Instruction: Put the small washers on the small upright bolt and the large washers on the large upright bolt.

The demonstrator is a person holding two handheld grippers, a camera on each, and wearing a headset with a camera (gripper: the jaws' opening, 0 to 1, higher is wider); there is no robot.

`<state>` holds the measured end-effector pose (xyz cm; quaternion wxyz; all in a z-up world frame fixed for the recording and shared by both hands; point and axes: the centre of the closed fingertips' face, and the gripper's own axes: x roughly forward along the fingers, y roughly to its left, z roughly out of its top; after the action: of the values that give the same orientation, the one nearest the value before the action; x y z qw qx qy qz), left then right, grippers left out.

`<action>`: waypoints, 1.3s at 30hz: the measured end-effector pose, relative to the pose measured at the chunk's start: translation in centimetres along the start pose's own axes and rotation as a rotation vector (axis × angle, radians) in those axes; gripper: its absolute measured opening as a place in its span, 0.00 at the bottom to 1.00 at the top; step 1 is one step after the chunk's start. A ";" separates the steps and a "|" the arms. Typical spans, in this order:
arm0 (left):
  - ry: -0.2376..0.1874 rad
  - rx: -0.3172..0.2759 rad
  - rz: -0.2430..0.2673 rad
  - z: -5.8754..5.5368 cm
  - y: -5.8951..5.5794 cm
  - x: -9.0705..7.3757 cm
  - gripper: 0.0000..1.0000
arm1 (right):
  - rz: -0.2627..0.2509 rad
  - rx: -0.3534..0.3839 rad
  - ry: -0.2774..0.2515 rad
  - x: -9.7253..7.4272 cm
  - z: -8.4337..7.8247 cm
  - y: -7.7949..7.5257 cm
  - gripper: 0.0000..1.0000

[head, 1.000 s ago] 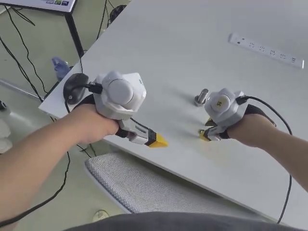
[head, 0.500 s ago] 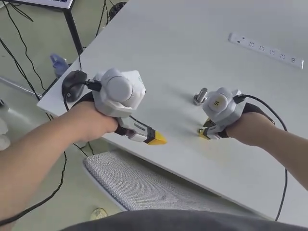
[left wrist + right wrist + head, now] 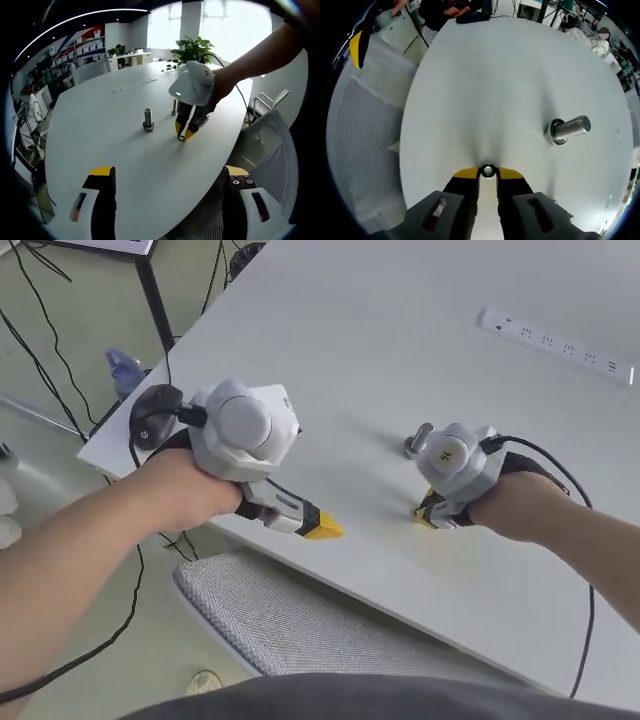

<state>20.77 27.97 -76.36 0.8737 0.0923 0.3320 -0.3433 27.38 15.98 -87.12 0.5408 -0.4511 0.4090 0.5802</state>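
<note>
Washer [image 3: 488, 170] pinched by right tool [image 3: 488, 174], near table edge [image 3: 404, 150]

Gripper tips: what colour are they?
Yellow. Clearest in the right gripper view, where the right gripper pinches a small washer.

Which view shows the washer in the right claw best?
The right gripper view: the washer sits close up between the yellow tips of the right claw. In the left gripper view it is too small to tell; in the head view the claw's body covers it.
</note>
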 end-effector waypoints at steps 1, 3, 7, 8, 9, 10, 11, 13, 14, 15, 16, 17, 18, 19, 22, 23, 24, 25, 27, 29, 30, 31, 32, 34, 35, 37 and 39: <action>0.000 0.000 -0.001 0.0 0.0 0.0 0.88 | 0.002 -0.010 -0.003 0.1 -0.1 0.0 0.14; 0.001 0.000 -0.002 0.0 0.0 0.1 0.87 | 0.005 -0.010 -0.006 0.1 -0.2 -0.2 0.14; -0.003 -0.004 0.000 0.0 0.1 0.1 0.87 | 0.008 -0.022 -0.013 0.0 -0.1 0.0 0.14; -0.004 -0.005 0.001 0.0 0.1 0.1 0.87 | 0.008 -0.022 -0.014 0.0 -0.1 0.0 0.13; -0.004 -0.006 -0.001 0.0 0.1 0.2 0.87 | 0.006 -0.004 -0.009 -0.1 0.0 0.0 0.13; -0.004 -0.006 -0.001 0.1 0.1 0.2 0.87 | 0.005 -0.001 -0.004 -0.1 0.0 0.1 0.13; -0.003 -0.006 -0.001 0.1 0.1 0.2 0.87 | 0.003 -0.005 0.005 -0.1 0.1 0.1 0.13; -0.004 -0.006 -0.003 0.1 0.1 0.2 0.86 | 0.003 -0.002 0.026 -0.1 0.2 0.2 0.12; -0.004 -0.005 -0.003 0.2 0.1 0.2 0.86 | 0.004 -0.001 0.031 0.2 0.1 -0.1 0.12; -0.004 -0.004 -0.004 0.2 0.1 0.2 0.86 | 0.007 0.001 0.035 0.2 0.0 -0.2 0.12; -0.003 -0.002 -0.005 0.2 0.1 0.2 0.86 | 0.010 0.011 0.037 0.1 0.0 -0.1 0.12; -0.003 -0.001 -0.006 0.2 0.0 0.3 0.86 | 0.012 0.022 0.038 0.1 0.0 -0.1 0.12; -0.003 -0.001 -0.006 0.3 0.0 0.3 0.86 | 0.016 0.028 0.040 0.1 0.0 -0.1 0.12; -0.001 -0.001 -0.007 0.2 0.0 0.3 0.86 | 0.019 0.035 0.042 0.0 0.1 -0.1 0.12; 0.001 0.003 -0.009 0.2 -0.1 0.4 0.85 | 0.021 0.041 0.049 -0.1 0.1 0.0 0.12; 0.000 0.001 -0.010 0.2 -0.1 0.4 0.85 | 0.022 0.044 0.049 -0.1 0.1 0.0 0.12; 0.000 -0.001 -0.011 0.2 -0.1 0.4 0.85 | 0.019 0.045 0.051 -0.2 0.1 0.0 0.12; 0.002 -0.001 -0.011 0.2 -0.1 0.4 0.85 | 0.017 0.047 0.050 -0.3 0.1 0.0 0.12; 0.006 0.005 -0.011 0.1 -0.1 0.4 0.85 | 0.014 0.056 0.046 -0.8 0.1 -0.3 0.12; 0.003 0.003 -0.011 0.1 -0.1 0.4 0.85 | 0.008 0.059 0.036 -1.2 0.1 -0.8 0.12; 0.000 0.003 -0.010 0.2 0.0 0.4 0.85 | 0.012 0.064 0.035 -1.3 0.0 -1.0 0.12; -0.002 0.003 -0.010 0.3 0.0 0.4 0.85 | 0.017 0.073 0.033 -1.4 -0.1 -1.3 0.12; -0.002 0.004 -0.010 0.3 0.0 0.4 0.85 | 0.013 0.076 0.031 -1.5 -0.1 -1.5 0.12; 0.001 0.007 -0.009 0.3 0.1 0.5 0.85 | 0.008 0.083 0.031 -2.0 -0.3 -1.9 0.12; -0.001 0.007 -0.009 0.3 0.1 0.5 0.85 | 0.000 0.089 0.024 -2.2 -0.3 -2.2 0.12; -0.004 0.008 -0.010 0.4 0.1 0.6 0.86 | -0.007 0.095 0.021 -2.6 -0.4 -2.5 0.12; -0.011 0.004 -0.009 0.7 0.1 0.8 0.86 | -0.012 0.098 0.021 -3.3 -0.2 -2.6 0.12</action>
<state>21.62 27.40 -76.34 0.8738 0.0905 0.3268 -0.3486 30.02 15.13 -83.99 0.5614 -0.4328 0.4399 0.5514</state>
